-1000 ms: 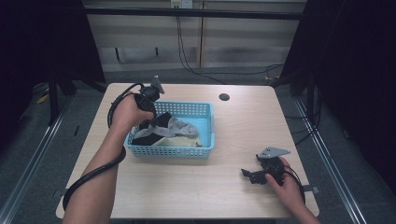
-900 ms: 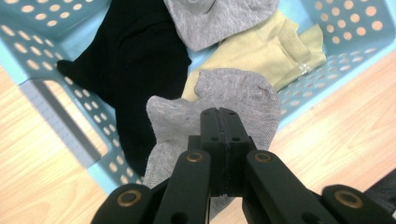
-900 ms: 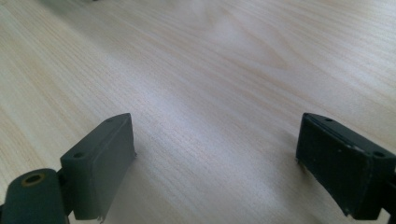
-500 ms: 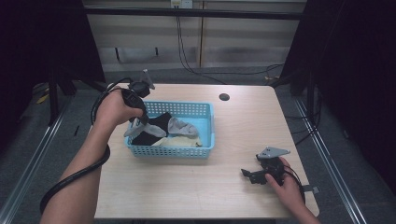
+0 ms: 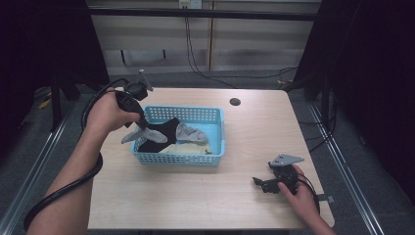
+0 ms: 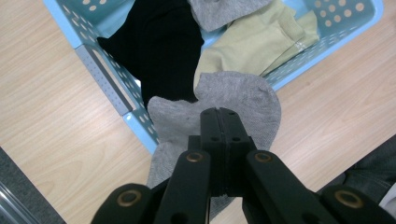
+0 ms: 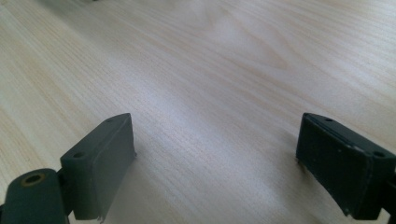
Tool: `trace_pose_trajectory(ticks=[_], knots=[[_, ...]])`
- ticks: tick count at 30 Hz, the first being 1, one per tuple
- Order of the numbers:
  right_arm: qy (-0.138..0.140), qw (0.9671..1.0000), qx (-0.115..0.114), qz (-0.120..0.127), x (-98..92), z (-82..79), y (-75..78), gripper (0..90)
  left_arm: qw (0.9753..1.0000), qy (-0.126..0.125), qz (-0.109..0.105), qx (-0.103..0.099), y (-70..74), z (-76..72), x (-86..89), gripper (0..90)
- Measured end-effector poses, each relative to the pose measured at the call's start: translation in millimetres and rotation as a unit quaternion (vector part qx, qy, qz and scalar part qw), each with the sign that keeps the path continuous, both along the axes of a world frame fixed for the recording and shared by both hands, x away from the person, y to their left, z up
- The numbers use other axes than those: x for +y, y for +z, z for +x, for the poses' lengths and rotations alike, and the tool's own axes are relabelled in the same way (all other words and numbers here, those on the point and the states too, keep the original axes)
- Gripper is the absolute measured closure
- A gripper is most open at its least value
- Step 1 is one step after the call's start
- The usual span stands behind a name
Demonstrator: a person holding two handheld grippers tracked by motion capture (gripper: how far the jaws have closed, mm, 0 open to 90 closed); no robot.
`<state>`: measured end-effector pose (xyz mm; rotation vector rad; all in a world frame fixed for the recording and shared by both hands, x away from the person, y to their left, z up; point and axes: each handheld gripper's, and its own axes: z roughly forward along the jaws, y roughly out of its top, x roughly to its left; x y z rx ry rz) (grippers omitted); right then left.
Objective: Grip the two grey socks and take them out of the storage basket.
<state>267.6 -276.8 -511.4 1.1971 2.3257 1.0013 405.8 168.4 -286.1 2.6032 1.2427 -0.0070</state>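
**Left gripper pinching a grey sock over the basket edge**

Nearest the camera in the high view, the right gripper is parked low on the table, held in the person's right hand close to the front right corner. Its 2 jaws are spread wide apart with nothing between them, just bare wood grain under them in the right gripper view. There's a grey plate on top of it, just behind the jaws.

Further out and well apart from that one, the left gripper has its jaws pressed tight together on a grey sock. In the left gripper view the jaw tips meet right on the fabric, and the sock hangs down from them on both sides. It dangles right at the near left corner of the blue basket, part of it over the rim and part over the table outside.

Just beyond the pinched sock, inside the basket, there's a black sock directly ahead of the jaws, a pale yellow-green one beside it, and 1 more grey sock past those. The left hand holds the gripper from above, its cable looping back along the forearm.

Farthest off, past the basket, there's a dark round hole in the tabletop.
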Motion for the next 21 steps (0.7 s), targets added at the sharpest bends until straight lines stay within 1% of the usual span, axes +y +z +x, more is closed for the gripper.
trace_pose_trajectory(ticks=[7,11,21], knots=[[0.0,1.0,0.0,0.0,0.0,0.0,0.0,10.9,1.0,0.007,0.0,-0.002,1.1,-7.0,14.3,89.9],[0.0,1.0,0.0,0.0,0.0,0.0,0.0,10.9,1.0,0.009,0.001,0.0,-2.0,-12.1,21.7,89.9],[0.0,1.0,0.0,0.0,0.0,0.0,-0.1,10.9,0.9999,0.013,-0.005,0.005,-12.8,-27.0,44.3,89.9]])
